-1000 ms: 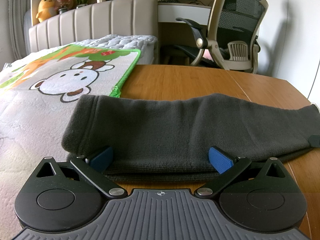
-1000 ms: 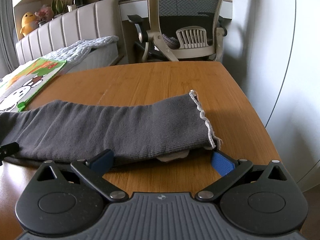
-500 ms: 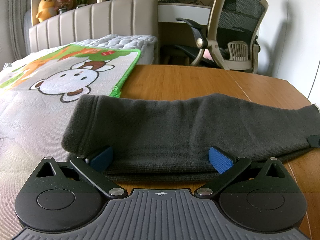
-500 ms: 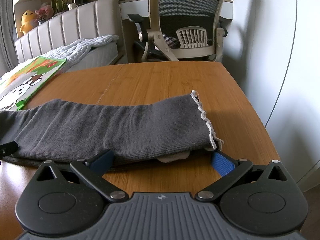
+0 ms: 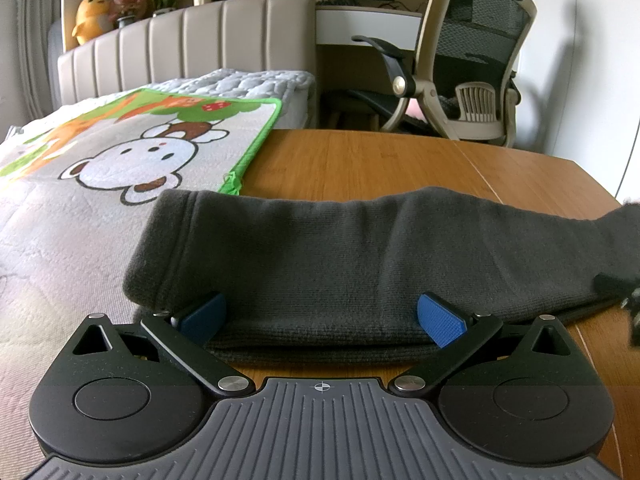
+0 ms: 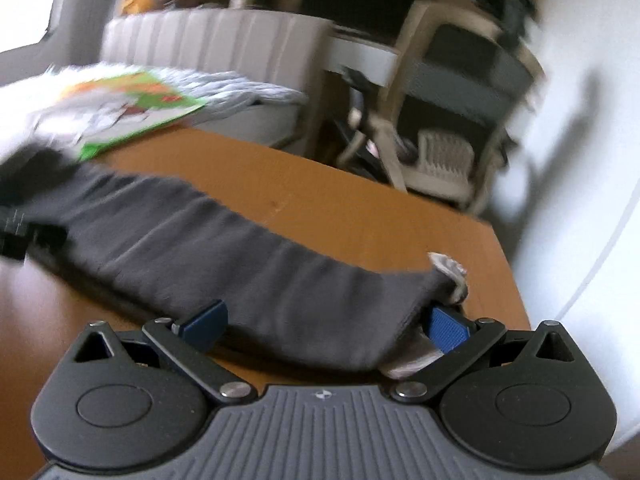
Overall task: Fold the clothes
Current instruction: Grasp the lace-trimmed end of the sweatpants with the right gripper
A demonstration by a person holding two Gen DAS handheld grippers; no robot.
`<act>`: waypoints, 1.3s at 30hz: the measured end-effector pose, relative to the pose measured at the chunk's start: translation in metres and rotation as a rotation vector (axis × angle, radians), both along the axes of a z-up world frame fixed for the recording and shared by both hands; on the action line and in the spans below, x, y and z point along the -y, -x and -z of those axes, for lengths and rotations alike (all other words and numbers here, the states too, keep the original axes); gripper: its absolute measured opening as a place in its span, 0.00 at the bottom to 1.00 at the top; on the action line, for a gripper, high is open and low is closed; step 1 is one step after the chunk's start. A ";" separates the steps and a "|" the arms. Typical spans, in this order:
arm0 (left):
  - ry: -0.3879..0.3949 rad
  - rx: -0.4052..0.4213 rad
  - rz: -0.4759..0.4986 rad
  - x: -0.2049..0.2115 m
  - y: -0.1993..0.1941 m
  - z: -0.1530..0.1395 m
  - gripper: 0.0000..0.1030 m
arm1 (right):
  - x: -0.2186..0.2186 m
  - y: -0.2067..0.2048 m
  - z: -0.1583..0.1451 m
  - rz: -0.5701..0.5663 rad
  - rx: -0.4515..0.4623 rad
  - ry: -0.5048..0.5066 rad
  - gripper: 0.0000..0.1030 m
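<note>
A: Grey knit, a long folded garment [image 5: 360,256], is seen stretched across the wooden surface [image 5: 360,160], its left end lying on the white bedding beside the cartoon mat [image 5: 132,152].

B: What has been changed since a second ago?

A: On the left, nothing. The left claw [image 5: 322,318] is kept spread, its blue pads set at the garment's near edge without being closed on it. On the right, the view has been tilted and blurred, where half a second ago it was level and sharp. The right claw [image 6: 326,326] is judged to have been swung or lifted.

B: Is the cloth pinched there?

A: It cannot be told for certain. The fingers are seen spread wide, yet the garment's white-trimmed end [image 6: 450,276] is now raised and bunched against the right pad [image 6: 448,328], where before it lay flat.

B: What is meant for the task?

A: A fold of the right end toward the left is judged to have been started; the left end is being left anchored.
</note>
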State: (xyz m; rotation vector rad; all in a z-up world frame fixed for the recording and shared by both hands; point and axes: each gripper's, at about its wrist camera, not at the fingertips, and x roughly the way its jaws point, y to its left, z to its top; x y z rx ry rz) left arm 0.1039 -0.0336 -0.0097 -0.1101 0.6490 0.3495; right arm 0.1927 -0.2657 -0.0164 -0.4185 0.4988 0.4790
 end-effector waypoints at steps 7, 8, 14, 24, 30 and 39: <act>0.000 0.000 0.000 0.000 0.000 0.000 1.00 | 0.007 -0.018 -0.005 -0.046 -0.112 -0.140 1.00; 0.000 0.000 0.000 0.000 0.000 0.000 1.00 | 0.010 -0.017 -0.006 -0.048 -0.130 -0.169 1.00; 0.000 0.000 0.000 0.000 0.000 0.000 1.00 | 0.002 -0.015 0.001 -0.049 -0.090 -0.102 1.00; 0.000 0.000 0.000 0.000 0.000 0.000 1.00 | -0.001 -0.010 0.002 -0.042 -0.069 -0.077 1.00; 0.000 0.000 0.000 0.000 0.000 0.000 1.00 | 0.000 -0.012 0.003 -0.043 -0.078 -0.085 1.00; 0.000 0.000 0.000 0.000 0.000 0.000 1.00 | -0.001 -0.011 0.003 -0.042 -0.077 -0.083 1.00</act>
